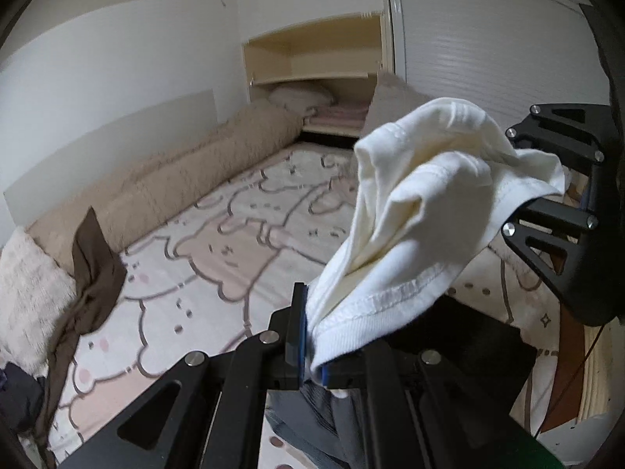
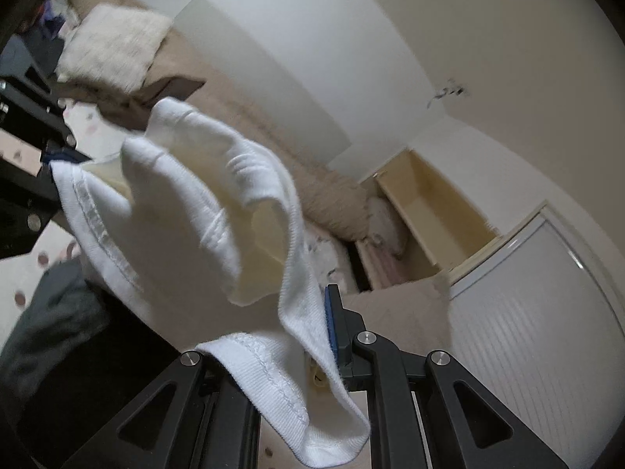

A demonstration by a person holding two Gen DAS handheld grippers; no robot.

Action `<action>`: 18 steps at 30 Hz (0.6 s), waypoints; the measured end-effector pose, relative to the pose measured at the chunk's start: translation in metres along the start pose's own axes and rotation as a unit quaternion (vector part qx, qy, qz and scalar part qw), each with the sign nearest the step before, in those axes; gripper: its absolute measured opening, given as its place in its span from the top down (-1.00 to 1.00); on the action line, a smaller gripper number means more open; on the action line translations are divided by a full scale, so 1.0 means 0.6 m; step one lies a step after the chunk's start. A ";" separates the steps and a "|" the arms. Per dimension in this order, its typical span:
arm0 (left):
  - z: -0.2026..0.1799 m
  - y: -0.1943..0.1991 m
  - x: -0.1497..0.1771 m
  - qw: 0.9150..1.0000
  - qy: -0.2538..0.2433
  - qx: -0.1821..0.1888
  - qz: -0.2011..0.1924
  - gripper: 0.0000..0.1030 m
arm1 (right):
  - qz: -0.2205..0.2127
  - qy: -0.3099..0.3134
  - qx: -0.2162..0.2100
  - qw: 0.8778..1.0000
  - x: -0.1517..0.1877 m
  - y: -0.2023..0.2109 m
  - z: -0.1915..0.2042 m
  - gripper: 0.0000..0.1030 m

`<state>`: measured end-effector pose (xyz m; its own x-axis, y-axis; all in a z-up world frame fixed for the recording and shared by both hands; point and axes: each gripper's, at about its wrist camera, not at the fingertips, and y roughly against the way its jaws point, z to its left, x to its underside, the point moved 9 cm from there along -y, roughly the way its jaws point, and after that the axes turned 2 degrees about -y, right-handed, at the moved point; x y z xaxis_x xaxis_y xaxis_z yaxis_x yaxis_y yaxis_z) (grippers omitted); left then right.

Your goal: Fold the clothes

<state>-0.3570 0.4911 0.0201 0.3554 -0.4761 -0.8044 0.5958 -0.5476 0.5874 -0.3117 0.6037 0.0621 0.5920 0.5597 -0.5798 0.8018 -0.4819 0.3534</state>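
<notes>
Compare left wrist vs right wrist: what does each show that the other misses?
Left wrist only: the brown garment lying clear on the cartoon-print bed cover, plus the left claw pinching the hem.
Right wrist only: the right claw on the ribbed hem close up.
Both: the white garment held up between the two claws, the open shelf and the beige bolster.

Patterned bed cover (image 1: pixel 242 234), fluffy pillow (image 2: pixel 113 45)

- The white garment (image 1: pixel 422 211) covers the left gripper's (image 1: pixel 312 336) right finger and, in the right wrist view, the right gripper's (image 2: pixel 312 336) left finger.
- Dark clothes (image 1: pixel 19 394) — cut off at the frame edge, unidentifiable.
</notes>
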 end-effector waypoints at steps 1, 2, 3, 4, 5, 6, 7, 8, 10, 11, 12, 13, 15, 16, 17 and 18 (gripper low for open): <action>-0.004 -0.001 0.002 1.000 -0.004 -0.003 0.000 0.89 | 0.001 0.004 -0.001 1.000 0.007 -0.003 0.006 0.79; -0.004 0.000 0.003 1.000 -0.008 -0.007 -0.002 0.89 | 0.002 0.004 -0.004 1.000 0.013 -0.001 0.006 0.79; -0.007 0.004 0.004 1.000 -0.012 -0.009 -0.004 0.89 | 0.001 0.001 -0.009 1.000 0.018 0.004 0.006 0.79; -0.010 0.009 0.005 1.000 -0.015 -0.009 -0.006 0.89 | -0.001 -0.002 -0.013 1.000 0.023 0.012 0.005 0.79; -0.014 0.014 0.005 1.000 -0.018 -0.009 -0.008 0.89 | -0.005 -0.005 -0.019 1.000 0.027 0.020 0.005 0.79; -0.018 0.016 0.009 1.000 -0.024 -0.009 -0.011 0.89 | -0.011 -0.007 -0.027 1.000 0.032 0.030 0.005 0.79; -0.028 0.021 0.018 0.999 -0.041 -0.010 -0.016 0.89 | -0.016 -0.008 -0.034 0.999 0.038 0.042 0.002 0.79; -0.041 0.029 0.030 0.998 -0.063 -0.013 -0.021 0.89 | -0.019 -0.002 -0.042 0.999 0.049 0.056 0.000 0.79; -0.073 0.040 0.068 0.992 -0.118 -0.020 -0.029 0.89 | -0.023 0.019 -0.063 0.998 0.080 0.081 0.011 0.79; -0.090 0.045 0.089 0.988 -0.147 -0.024 -0.033 0.89 | -0.020 0.034 -0.073 0.997 0.099 0.091 0.020 0.79; -0.109 0.046 0.113 0.983 -0.176 -0.029 -0.034 0.89 | -0.014 0.055 -0.086 0.995 0.125 0.101 0.034 0.79; -0.128 0.046 0.140 0.977 -0.206 -0.033 -0.034 0.89 | -0.008 0.076 -0.098 0.992 0.151 0.110 0.049 0.79; -0.162 0.043 0.191 0.965 -0.257 -0.039 -0.031 0.88 | 0.006 0.124 -0.116 0.985 0.198 0.124 0.082 0.79; -0.174 0.037 0.212 0.962 -0.268 -0.037 -0.025 0.88 | 0.015 0.152 -0.124 0.980 0.223 0.129 0.101 0.79; -0.184 0.031 0.232 0.960 -0.276 -0.034 -0.018 0.87 | 0.024 0.180 -0.130 0.975 0.247 0.135 0.120 0.79; -0.189 0.027 0.242 0.960 -0.277 -0.032 -0.014 0.87 | 0.032 0.202 -0.136 0.969 0.267 0.137 0.137 0.79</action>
<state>-0.2142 0.4910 -0.0972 -0.0890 -0.7643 -0.6387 0.6488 -0.5310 0.5450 -0.1573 0.5984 -0.0622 0.5808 0.7796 -0.2343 0.7216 -0.3599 0.5913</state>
